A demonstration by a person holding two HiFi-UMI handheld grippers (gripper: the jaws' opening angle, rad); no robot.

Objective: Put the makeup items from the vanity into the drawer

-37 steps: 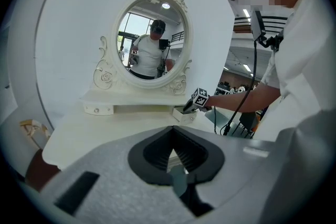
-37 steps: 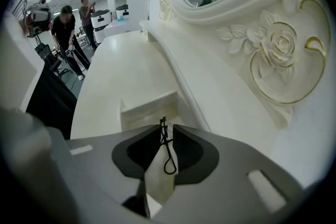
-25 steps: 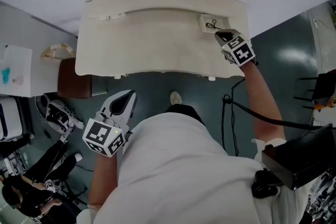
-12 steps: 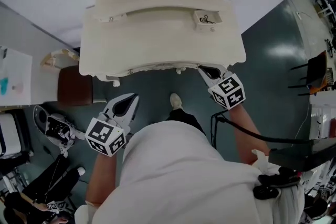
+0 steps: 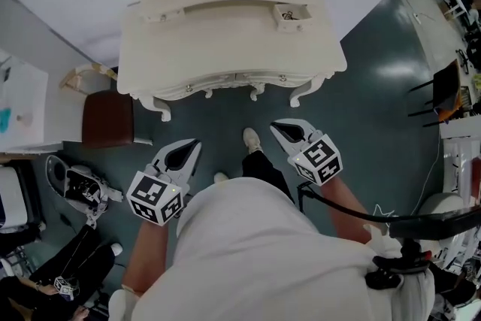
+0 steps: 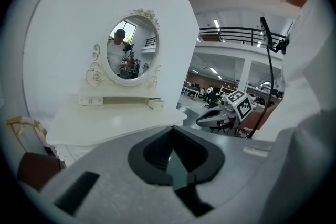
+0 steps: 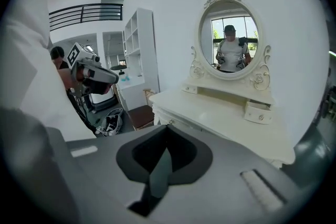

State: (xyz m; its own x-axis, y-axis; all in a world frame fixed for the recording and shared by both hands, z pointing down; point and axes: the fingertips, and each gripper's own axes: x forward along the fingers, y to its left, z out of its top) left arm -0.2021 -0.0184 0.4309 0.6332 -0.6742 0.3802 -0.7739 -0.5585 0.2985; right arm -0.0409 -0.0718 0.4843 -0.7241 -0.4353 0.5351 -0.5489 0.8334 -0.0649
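Note:
The white vanity (image 5: pixel 225 49) stands ahead of me, its tabletop bare. Its small right drawer (image 5: pixel 290 14) is pulled open, with a thin dark item lying inside. My right gripper (image 5: pixel 273 126) hangs over the floor in front of the vanity, shut and holding nothing. My left gripper (image 5: pixel 195 142) is beside it, also shut and holding nothing. In the right gripper view the drawer (image 7: pixel 258 112) shows under the oval mirror (image 7: pixel 229 42). In the left gripper view the vanity (image 6: pixel 105 123) is far off and the right gripper (image 6: pixel 202 120) hovers to its right.
A brown stool (image 5: pixel 107 116) stands left of the vanity, beside a white cabinet (image 5: pixel 22 101). A bag with gear (image 5: pixel 75 180) lies on the floor at the left. A black cable (image 5: pixel 421 218) runs off my right arm. My foot (image 5: pixel 252 139) is between the grippers.
My right gripper has drawn back from the small open drawer to over the floor near my body. I have stepped away from the vanity. The left gripper has hardly moved.

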